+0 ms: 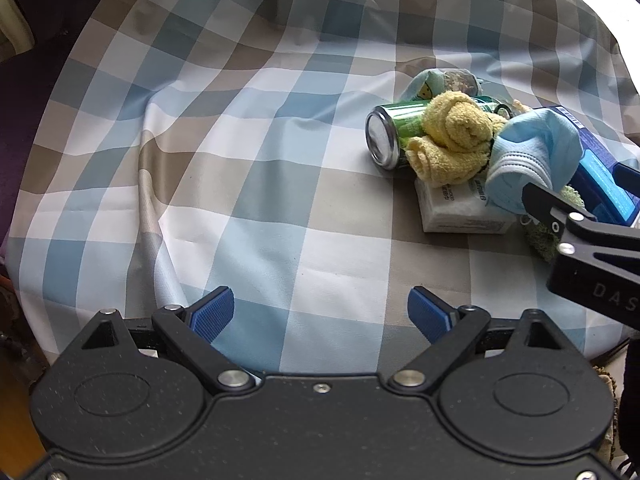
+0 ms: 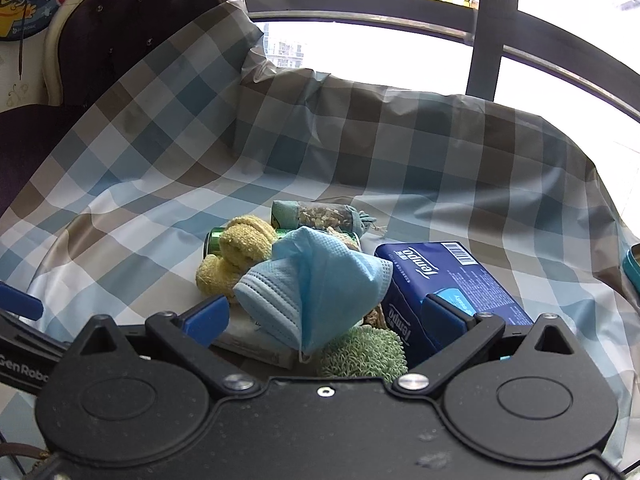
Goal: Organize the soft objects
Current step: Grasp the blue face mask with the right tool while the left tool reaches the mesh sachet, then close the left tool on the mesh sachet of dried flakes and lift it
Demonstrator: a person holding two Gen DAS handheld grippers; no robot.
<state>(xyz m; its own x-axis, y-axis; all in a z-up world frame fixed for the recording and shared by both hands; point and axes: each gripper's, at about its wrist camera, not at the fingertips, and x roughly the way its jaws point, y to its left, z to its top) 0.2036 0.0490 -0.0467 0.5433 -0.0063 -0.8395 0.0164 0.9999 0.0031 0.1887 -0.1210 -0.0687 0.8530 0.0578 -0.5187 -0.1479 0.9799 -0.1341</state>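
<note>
**Pale blue mask tops the heap, both my grippers standing open**

Blue-and-tan checked cloth carries everything; the heap lies toward its right side in my left view, well clear of the near edge. On top sits a light blue face mask, draped over a white tissue packet and leaning against a dark blue Tempo tissue box. Just beside the mask is a rolled yellow towel, resting against a green can that lies on its side. A fuzzy green cloth pokes out beneath the mask, and a small teal pouch lies at the far side of the heap.

My right gripper is spread as wide as it goes, its blue pads either side of the mask but not pressing on it, so I hold nothing there. My left gripper is released too, over bare cloth and well apart from the heap.

I judge this the reach for a first soft item, with sorting not yet begun. Next I would ease the right gripper down over the mask's folded ridge and close gently, taking care not to catch the packet or box below
</note>
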